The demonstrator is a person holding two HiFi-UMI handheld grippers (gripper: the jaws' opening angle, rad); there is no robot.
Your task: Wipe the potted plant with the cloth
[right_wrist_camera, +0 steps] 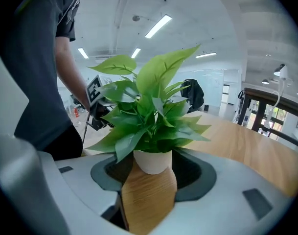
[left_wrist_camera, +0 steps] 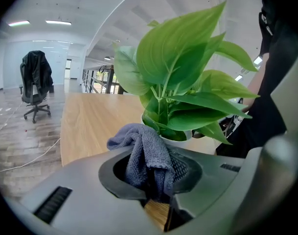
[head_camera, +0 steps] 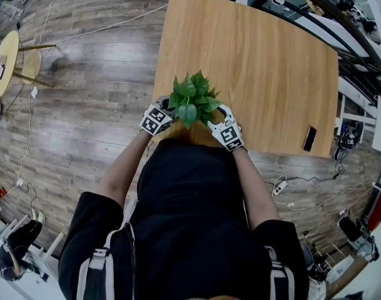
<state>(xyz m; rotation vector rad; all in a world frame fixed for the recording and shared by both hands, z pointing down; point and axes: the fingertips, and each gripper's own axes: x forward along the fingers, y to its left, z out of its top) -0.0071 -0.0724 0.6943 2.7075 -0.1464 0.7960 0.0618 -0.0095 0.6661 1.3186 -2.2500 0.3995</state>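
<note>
A leafy green plant [head_camera: 191, 100] in a small white pot [right_wrist_camera: 152, 161] stands near the front edge of the wooden table [head_camera: 259, 61]. My left gripper [head_camera: 156, 119] is at its left side, shut on a bunched grey-blue cloth [left_wrist_camera: 146, 151]. The cloth hangs just short of the pot [left_wrist_camera: 180, 142], under the leaves [left_wrist_camera: 183, 82]. My right gripper [head_camera: 228, 130] is at the plant's right side. In the right gripper view the pot sits between that gripper's [right_wrist_camera: 151, 176] jaws, which stand against both of its sides. In the head view the leaves hide the pot.
A dark phone [head_camera: 309, 138] lies near the table's front right corner. A round yellow side table [head_camera: 4, 61] stands on the floor at far left. An office chair with a jacket [left_wrist_camera: 36, 82] is far behind. Cables run over the floor [head_camera: 84, 33].
</note>
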